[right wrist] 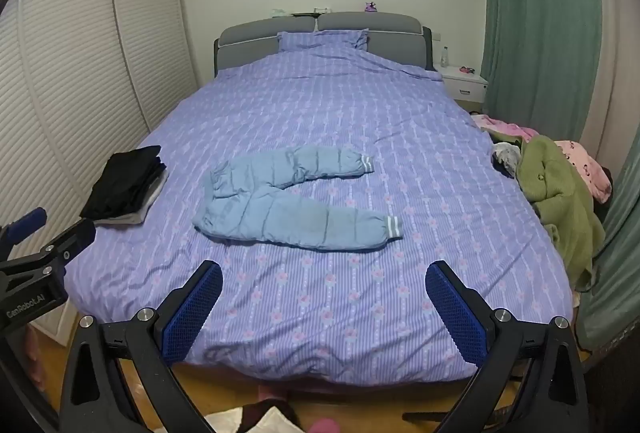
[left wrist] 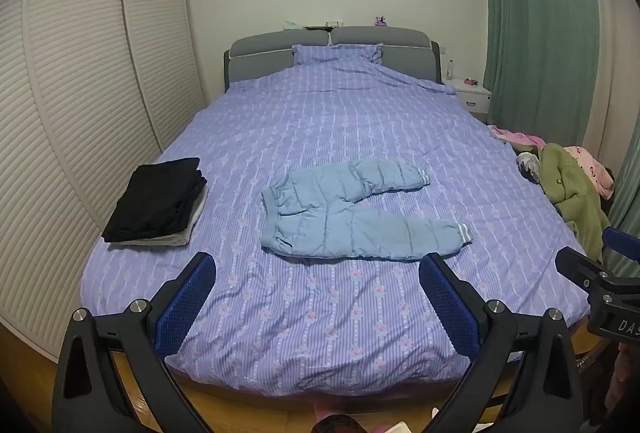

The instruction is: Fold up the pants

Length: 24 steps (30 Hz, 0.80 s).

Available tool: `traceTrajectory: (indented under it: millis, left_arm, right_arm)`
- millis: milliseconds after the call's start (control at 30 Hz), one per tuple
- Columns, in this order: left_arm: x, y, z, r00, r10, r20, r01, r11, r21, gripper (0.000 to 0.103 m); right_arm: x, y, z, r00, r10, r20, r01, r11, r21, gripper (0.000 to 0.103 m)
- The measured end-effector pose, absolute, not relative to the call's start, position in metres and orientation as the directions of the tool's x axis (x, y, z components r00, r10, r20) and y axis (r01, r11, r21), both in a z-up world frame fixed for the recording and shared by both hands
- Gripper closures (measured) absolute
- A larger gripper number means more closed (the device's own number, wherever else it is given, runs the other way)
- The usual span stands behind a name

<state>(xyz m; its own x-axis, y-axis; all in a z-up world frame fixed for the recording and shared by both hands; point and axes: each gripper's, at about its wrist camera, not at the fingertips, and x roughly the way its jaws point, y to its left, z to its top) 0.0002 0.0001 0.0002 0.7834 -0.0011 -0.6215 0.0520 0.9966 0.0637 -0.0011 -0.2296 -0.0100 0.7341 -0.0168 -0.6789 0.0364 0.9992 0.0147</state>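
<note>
Light blue padded pants [left wrist: 352, 213] lie spread flat on the purple patterned bed cover [left wrist: 320, 129], waistband to the left, both legs pointing right with striped cuffs, legs apart in a V. They also show in the right wrist view [right wrist: 292, 201]. My left gripper [left wrist: 318, 275] is open and empty, held above the foot of the bed, short of the pants. My right gripper [right wrist: 324, 281] is open and empty, also at the foot of the bed. The right gripper's body shows at the right edge of the left view [left wrist: 600, 273].
A stack of folded dark and grey clothes [left wrist: 158, 201] sits on the bed's left side. A heap of green and pink garments [left wrist: 572, 185] lies at the right edge. White louvred wardrobe doors [left wrist: 80, 93] stand left, a green curtain [left wrist: 540, 33] and white nightstand [left wrist: 472, 97] right.
</note>
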Motion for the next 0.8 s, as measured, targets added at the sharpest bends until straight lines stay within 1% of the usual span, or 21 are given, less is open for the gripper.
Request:
traceTrajectory:
  millis: [800]
  left_arm:
    - [-0.001, 0.000, 0.010, 0.784, -0.001, -0.621, 0.052, 0.997, 0.065, 0.000]
  right_arm:
    - [0.000, -0.231, -0.011, 0.734, -0.010, -0.679, 0.026, 1.000, 0.013, 0.000]
